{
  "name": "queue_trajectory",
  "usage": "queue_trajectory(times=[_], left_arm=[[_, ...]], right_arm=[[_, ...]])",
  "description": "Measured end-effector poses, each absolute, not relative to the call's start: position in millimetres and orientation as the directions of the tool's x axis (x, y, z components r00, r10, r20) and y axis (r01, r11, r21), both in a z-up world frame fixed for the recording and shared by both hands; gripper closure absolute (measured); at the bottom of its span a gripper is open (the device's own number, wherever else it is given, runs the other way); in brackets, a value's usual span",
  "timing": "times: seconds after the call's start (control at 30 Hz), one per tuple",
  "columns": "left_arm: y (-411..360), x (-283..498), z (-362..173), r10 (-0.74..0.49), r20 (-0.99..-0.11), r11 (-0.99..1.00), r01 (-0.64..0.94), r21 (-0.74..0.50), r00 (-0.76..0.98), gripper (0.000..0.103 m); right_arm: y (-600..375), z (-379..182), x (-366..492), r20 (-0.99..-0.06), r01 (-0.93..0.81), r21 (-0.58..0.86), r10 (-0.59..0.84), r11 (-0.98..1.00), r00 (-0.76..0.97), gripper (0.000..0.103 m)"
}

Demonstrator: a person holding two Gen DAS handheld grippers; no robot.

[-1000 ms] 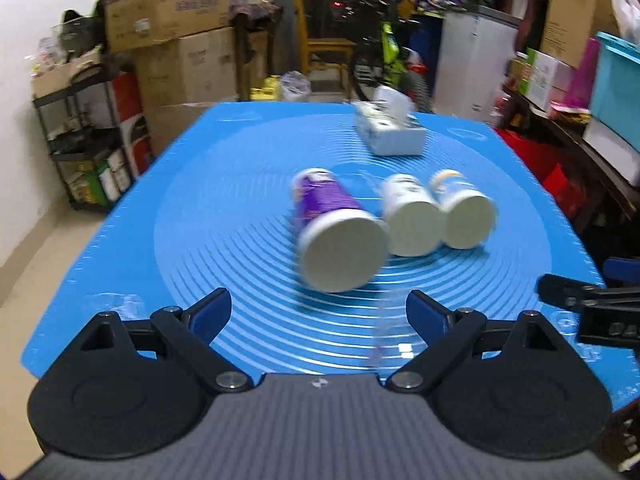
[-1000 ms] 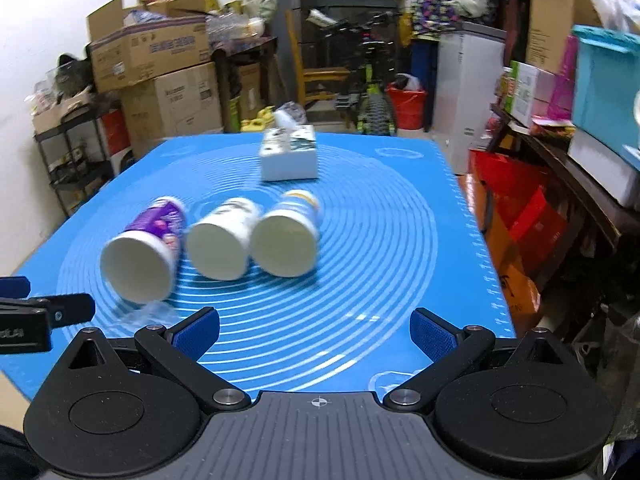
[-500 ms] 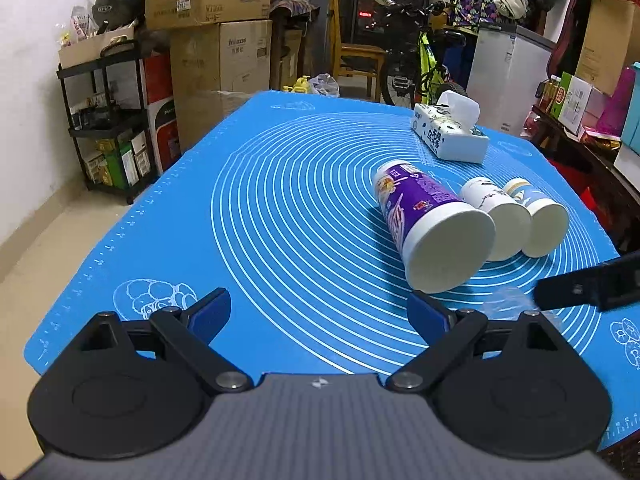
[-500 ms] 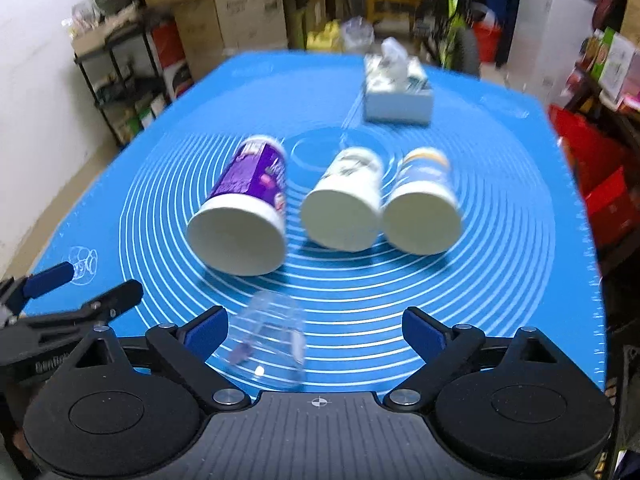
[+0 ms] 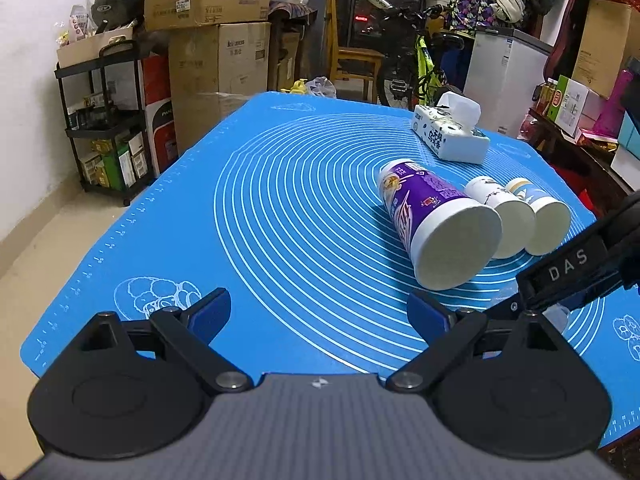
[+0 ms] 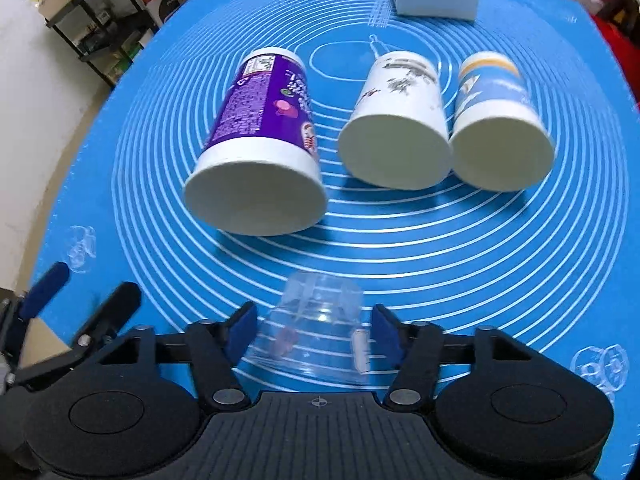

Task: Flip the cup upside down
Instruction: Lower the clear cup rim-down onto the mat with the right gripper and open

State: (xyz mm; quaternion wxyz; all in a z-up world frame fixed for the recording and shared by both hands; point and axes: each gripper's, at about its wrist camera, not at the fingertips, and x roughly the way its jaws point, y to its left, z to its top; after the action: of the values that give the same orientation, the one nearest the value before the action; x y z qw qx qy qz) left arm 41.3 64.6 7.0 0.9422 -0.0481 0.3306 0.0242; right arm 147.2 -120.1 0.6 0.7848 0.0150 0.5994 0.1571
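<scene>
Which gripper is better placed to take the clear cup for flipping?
Right. The right gripper already straddles the clear cup, fingers on both sides. The left gripper is open over bare mat.

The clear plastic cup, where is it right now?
In the right wrist view, the clear plastic cup lies on the blue mat between the right hand-held gripper fingers, nearer than the purple cup.
</scene>
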Motion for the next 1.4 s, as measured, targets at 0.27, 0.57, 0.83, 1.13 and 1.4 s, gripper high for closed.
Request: queue_trajectory(times=[0.27, 0.57, 0.83, 1.13, 1.4], left_arm=[[57.4, 41.0, 4.0, -0.006, -0.627, 0.995, -0.055, -0.078, 0.779, 0.009], [41.3, 43.2, 1.2, -0.016, -0.616, 0.997, -0.034, -0.069, 0.788, 0.009], [30.0, 45.3, -1.3, -0.034, -0.619, 0.998, -0.011, -0.068, 0.785, 0.009], [10.3, 38.7, -3.6, -0.079, -0.62, 0.997, 0.056, -0.056, 0.78, 0.009], [2.7, 24.8, 0.2, -0.11, -0.614, 0.994, 0.073, -0.085, 0.781, 0.009]], right_arm=[[-127.3, 16.7, 119.2, -0.87, -0.286, 0.151, 0.265, 0.946, 0.415, 0.042], [-160.3, -4.4, 80.0, -0.549, -0.22, -0.102, 0.129, 0.97, 0.826, 0.042], [-170.3, -32.6, 58.3, -0.525, -0.255, -0.114, 0.16, 0.96, 0.836, 0.042], [-175.4, -42.5, 44.3, -0.548, -0.278, -0.097, 0.182, 0.956, 0.816, 0.042], [-189.3, -28.3, 23.6, -0.524, -0.268, -0.059, 0.199, 0.962, 0.828, 0.022]])
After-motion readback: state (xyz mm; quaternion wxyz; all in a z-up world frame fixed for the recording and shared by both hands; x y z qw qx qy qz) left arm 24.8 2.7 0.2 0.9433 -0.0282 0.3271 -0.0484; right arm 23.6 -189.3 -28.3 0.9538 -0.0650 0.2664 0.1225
